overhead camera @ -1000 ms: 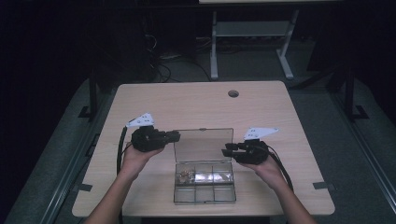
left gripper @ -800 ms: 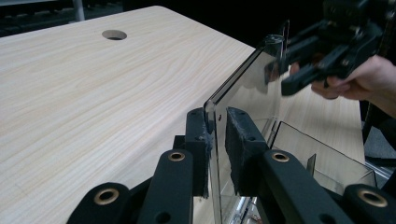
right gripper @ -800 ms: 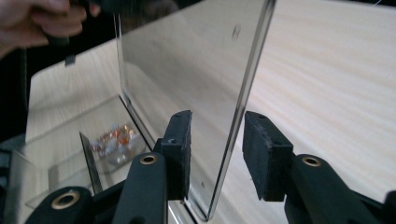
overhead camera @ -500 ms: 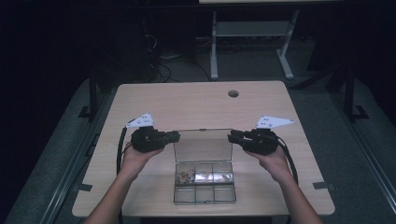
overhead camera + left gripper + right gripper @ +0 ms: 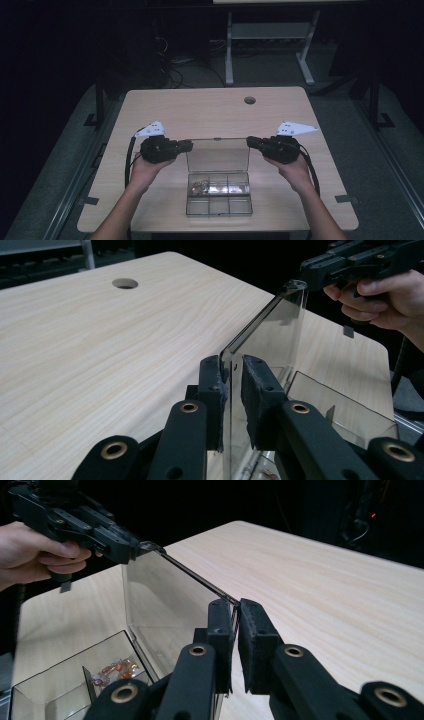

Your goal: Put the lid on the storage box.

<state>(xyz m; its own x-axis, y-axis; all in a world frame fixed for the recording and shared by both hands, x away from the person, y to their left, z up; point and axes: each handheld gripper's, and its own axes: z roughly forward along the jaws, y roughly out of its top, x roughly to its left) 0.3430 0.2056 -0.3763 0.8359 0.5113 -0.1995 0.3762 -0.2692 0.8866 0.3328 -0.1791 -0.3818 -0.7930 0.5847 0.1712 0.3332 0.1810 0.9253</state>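
One clear compartment box [image 5: 219, 199] sits at 6 o'clock on the tabletop [image 5: 210, 110], its lid [image 5: 217, 155] raised upright. Two tools: the left tool [image 5: 187, 145] clamps the lid's 9 o'clock corner; the right tool [image 5: 250, 141], jaws just closing, pinches its 3 o'clock corner. The tabletop beyond, toward 12 o'clock, offers bare room.

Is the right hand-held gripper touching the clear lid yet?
Touching. The right gripper view shows the right hand-held gripper, whose jaws have just been closing, pinching the corner of the lid between its pads.
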